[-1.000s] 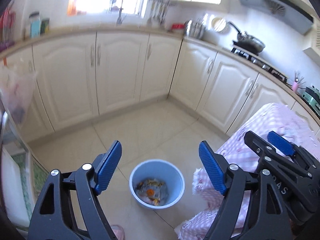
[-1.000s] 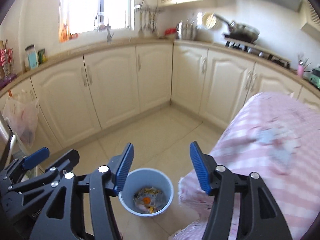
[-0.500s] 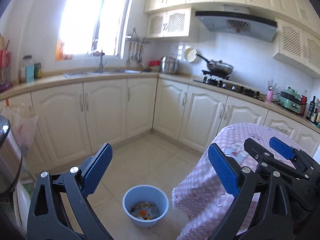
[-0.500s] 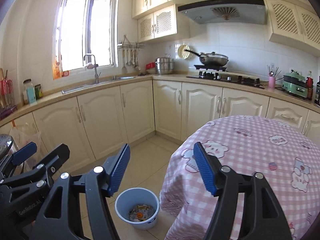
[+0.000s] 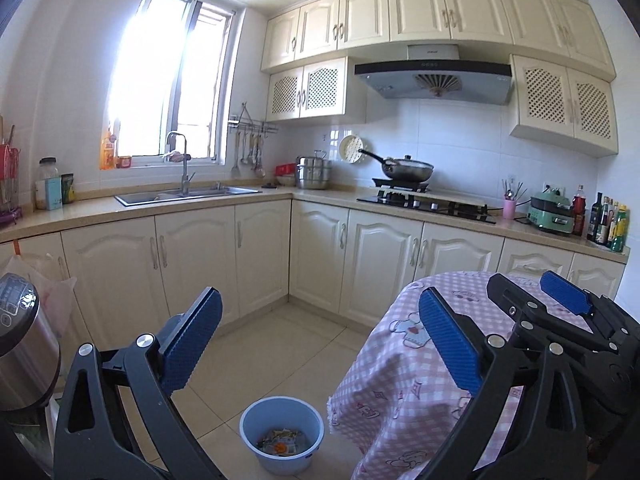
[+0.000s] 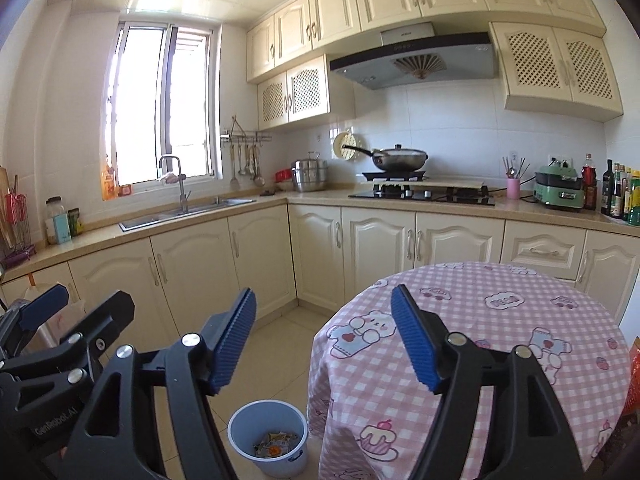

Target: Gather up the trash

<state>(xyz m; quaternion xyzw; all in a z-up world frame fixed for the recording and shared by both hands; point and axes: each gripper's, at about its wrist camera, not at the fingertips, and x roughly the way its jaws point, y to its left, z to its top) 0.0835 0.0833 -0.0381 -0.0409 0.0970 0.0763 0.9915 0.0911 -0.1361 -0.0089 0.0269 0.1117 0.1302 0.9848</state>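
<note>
- Left wrist view: the left gripper has its 2 blue ribbed pads spread as wide as they go, with nothing between them; a second ago they stood closer together.
- Right wrist view: the right gripper is also empty, and its jaws are opening at this moment.
- Below and between both tools, on the tiled floor, sits the light-blue round plastic bin, upright, with crumpled wrappers lying in its bottom.
- A second ago both cameras looked steeply down into that bin; now they face almost level across the kitchen, so both tools have lifted away from it.
- To the right of the tools stands the round table under a pink checked cloth; its top looks bare except for an orange packet edge at the far right border, too cropped to identify.
- Judgement: a drop into the bin looks finished, and little or no trash remains; that orange item would be the only candidate.
</note>
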